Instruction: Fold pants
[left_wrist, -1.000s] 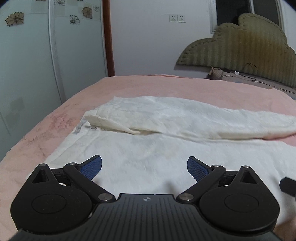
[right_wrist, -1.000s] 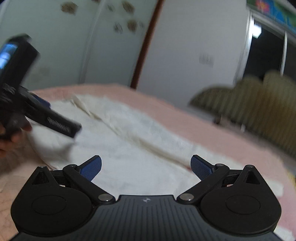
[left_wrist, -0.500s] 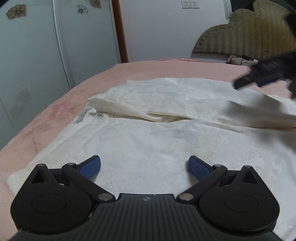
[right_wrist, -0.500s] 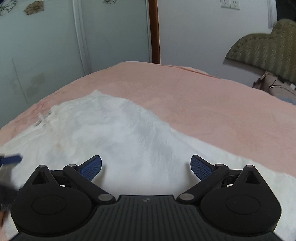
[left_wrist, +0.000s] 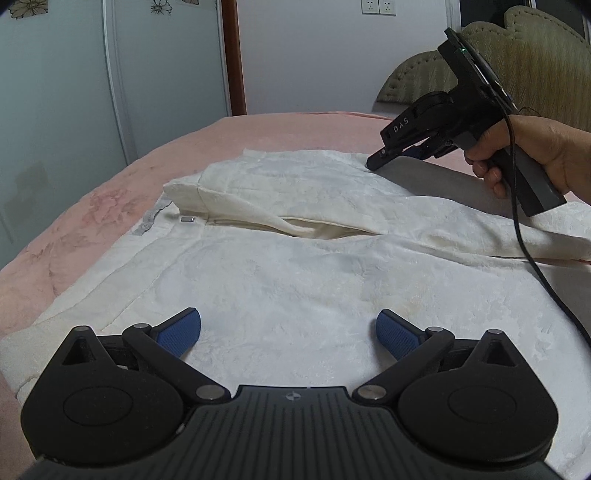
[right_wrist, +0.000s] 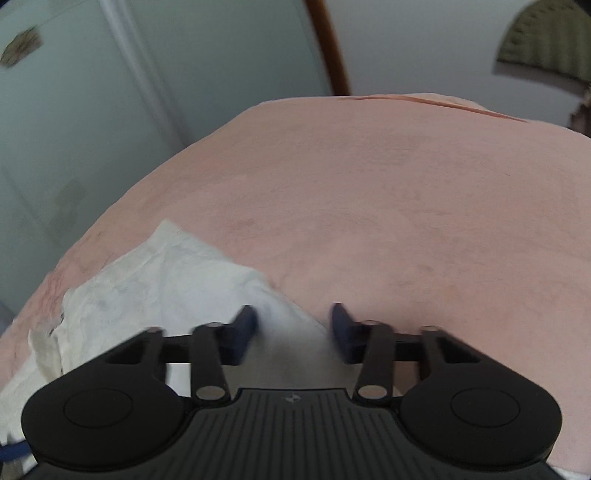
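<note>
White pants (left_wrist: 295, 280) lie spread on the pink bed (left_wrist: 92, 206), one leg folded over along the far side. My left gripper (left_wrist: 288, 332) is open and empty, low over the near leg. My right gripper (right_wrist: 293, 328) hovers at the far edge of the pants (right_wrist: 155, 280), its jaws partly closed with a gap, astride the cloth's edge. It also shows in the left wrist view (left_wrist: 380, 158), held by a hand, tips down at the far edge.
The bed's pink cover (right_wrist: 406, 206) stretches beyond the pants. A wardrobe with glass doors (left_wrist: 74, 92) stands on the left. A padded headboard (left_wrist: 535, 55) is at the far right. A black cable (left_wrist: 535, 258) trails across the right leg.
My right gripper has moved to the far edge of the pants and its jaws have narrowed. My left gripper has dropped closer to the near leg, still open.
</note>
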